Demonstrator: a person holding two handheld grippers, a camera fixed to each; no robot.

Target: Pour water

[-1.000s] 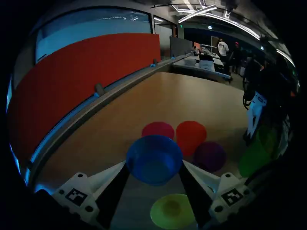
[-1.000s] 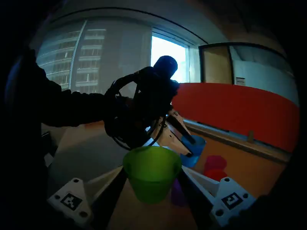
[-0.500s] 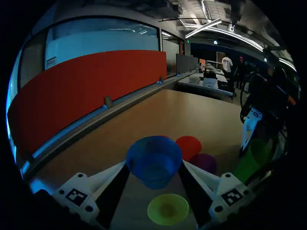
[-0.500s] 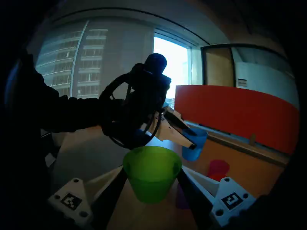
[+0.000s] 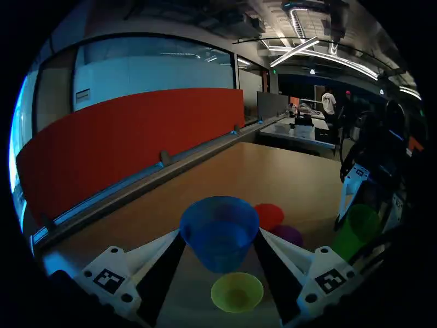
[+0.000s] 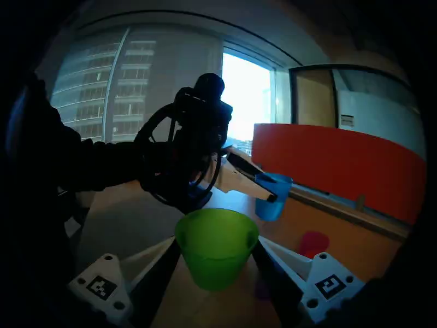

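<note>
Left gripper point(image 5: 219, 236): clamped on the blue cup point(image 5: 219, 224), held upright above the worktop point(image 5: 262, 175), probably so nothing spills early.
Yellow cup point(image 5: 237, 292): on the worktop at 6 o'clock, below the blue one.
Purple cup point(image 5: 289, 235), red cup point(image 5: 269, 214): just beyond at 1 o'clock, side by side.
Right gripper point(image 6: 216, 252): clamped on the green cup point(image 6: 216, 240), upright at 3 o'clock, well apart.
Water: too dim to tell.
Next: the two held cups must meet before either tips.
</note>
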